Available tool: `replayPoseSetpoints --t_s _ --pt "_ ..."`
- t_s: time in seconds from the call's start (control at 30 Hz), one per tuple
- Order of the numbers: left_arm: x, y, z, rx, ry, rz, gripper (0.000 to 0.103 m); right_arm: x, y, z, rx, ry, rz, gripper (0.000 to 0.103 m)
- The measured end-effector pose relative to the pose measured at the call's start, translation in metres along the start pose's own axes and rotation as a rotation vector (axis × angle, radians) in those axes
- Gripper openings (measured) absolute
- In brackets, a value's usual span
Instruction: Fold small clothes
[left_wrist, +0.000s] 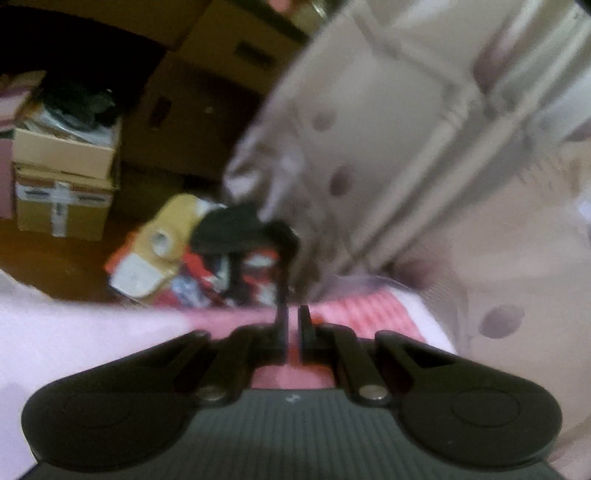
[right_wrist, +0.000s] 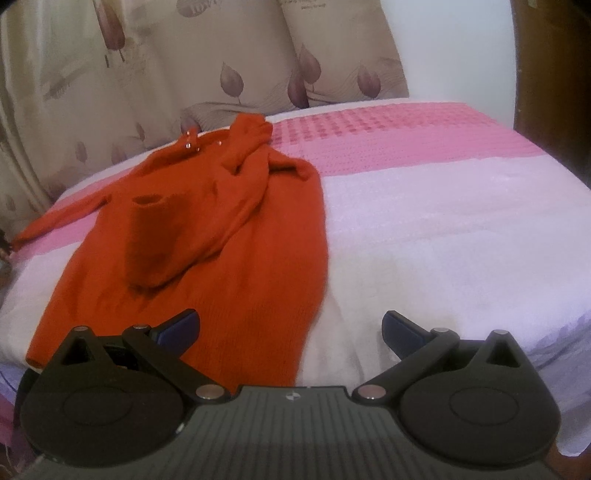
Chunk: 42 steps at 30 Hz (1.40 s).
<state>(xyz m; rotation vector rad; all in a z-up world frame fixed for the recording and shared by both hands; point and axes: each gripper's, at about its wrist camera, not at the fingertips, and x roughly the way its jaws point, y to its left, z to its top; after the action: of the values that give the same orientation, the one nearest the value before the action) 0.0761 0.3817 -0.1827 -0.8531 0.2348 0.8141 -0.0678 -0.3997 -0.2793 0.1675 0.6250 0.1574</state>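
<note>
Far left on my left view, an open tan cardboard box (left_wrist: 62, 151) holds blurred dark clutter. My left gripper (left_wrist: 293, 321) is clenched on nothing; my right gripper (right_wrist: 291, 328) hangs released, angled down over the near hem of the orange knitted sweater (right_wrist: 207, 221) lying on the pink-and-white bedspread (right_wrist: 443, 229)

Pink-striped bed (right_wrist: 424, 221) – orange sweater (right_wrist: 229, 229) atop
</note>
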Motion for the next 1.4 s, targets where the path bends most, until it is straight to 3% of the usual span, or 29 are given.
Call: replayPoseSetpoints --t_s 0.1,0.17,0.27,0.33,0.4,0.43,0.47,0.53,0.57,0.73,0.8,0.83,0.93,0.97,1.07,1.13,1.3,1.33,1.37,1.4 --pt "-0.001 0.022 0.014 -0.022 -0.025 0.051 0.004 0.004 0.005 -0.001 0.003 0.014 0.015 0.103" --pt "0.003 0.03 0.025 -0.032 0.017 0.026 0.004 0.004 0.009 -0.001 -0.008 0.014 0.021 0.103" --pt "0.0 0.035 0.024 -0.058 0.129 -0.13 0.005 0.002 0.014 0.0 -0.031 0.01 0.025 0.103" --pt "-0.005 0.025 0.02 -0.013 0.192 -0.203 0.008 0.001 0.017 0.0 -0.037 0.011 0.027 0.103" --pt "0.001 0.012 0.018 -0.003 0.276 -0.285 0.02 0.004 0.019 -0.001 -0.04 0.024 0.025 0.103" --pt "0.003 0.006 0.017 -0.006 0.298 -0.317 0.039 0.004 0.021 -0.001 -0.043 0.03 0.023 0.103" --pt "0.005 -0.001 0.016 0.005 0.301 -0.321 0.071 0.006 0.023 -0.001 -0.047 0.035 0.022 0.103" --pt "0.01 -0.013 0.014 0.043 0.291 -0.245 0.09 0.006 0.027 -0.001 -0.062 0.038 0.021 0.103" --pt "0.012 -0.016 0.014 0.044 0.275 -0.214 0.09 0.005 0.029 -0.001 -0.069 0.036 0.02 0.103" --pt "0.031 -0.016 0.021 -0.001 0.284 -0.223 0.087 0.011 0.037 0.002 -0.093 0.037 0.017 0.103" --pt "0.036 -0.021 0.024 0.035 0.284 -0.182 0.036 0.017 0.039 0.001 -0.098 0.057 0.015 0.103" --pt "0.043 -0.025 0.023 0.057 0.316 -0.154 0.005 0.02 0.041 0.0 -0.1 0.066 0.014 0.103" --pt "0.047 -0.031 0.029 0.032 0.276 -0.137 0.005 0.022 0.046 -0.001 -0.114 0.069 0.01 0.103" --pt "0.042 -0.035 0.033 0.03 0.238 -0.16 0.005 0.022 0.048 -0.001 -0.118 0.07 0.01 0.103" --pt "0.009 -0.045 0.048 0.037 0.071 -0.318 0.005 0.022 0.051 -0.001 -0.13 0.072 0.001 0.103" --pt "-0.006 -0.044 0.047 0.113 0.008 -0.332 0.005 0.021 0.051 0.0 -0.127 0.067 -0.002 0.103" --pt "0.024 0.009 0.019 0.091 0.112 -0.171 0.006 0.026 0.05 -0.003 -0.122 0.074 -0.001 0.103" --pt "0.032 0.02 0.015 0.04 0.15 -0.177 0.006 0.026 0.051 -0.002 -0.135 0.076 0.001 0.103" --pt "0.03 0.029 0.017 -0.04 0.139 -0.232 0.012 0.026 0.053 -0.002 -0.145 0.079 0.006 0.103" --pt "0.026 0.031 0.02 -0.041 0.122 -0.24 0.019 0.025 0.054 -0.001 -0.151 0.079 0.011 0.103"
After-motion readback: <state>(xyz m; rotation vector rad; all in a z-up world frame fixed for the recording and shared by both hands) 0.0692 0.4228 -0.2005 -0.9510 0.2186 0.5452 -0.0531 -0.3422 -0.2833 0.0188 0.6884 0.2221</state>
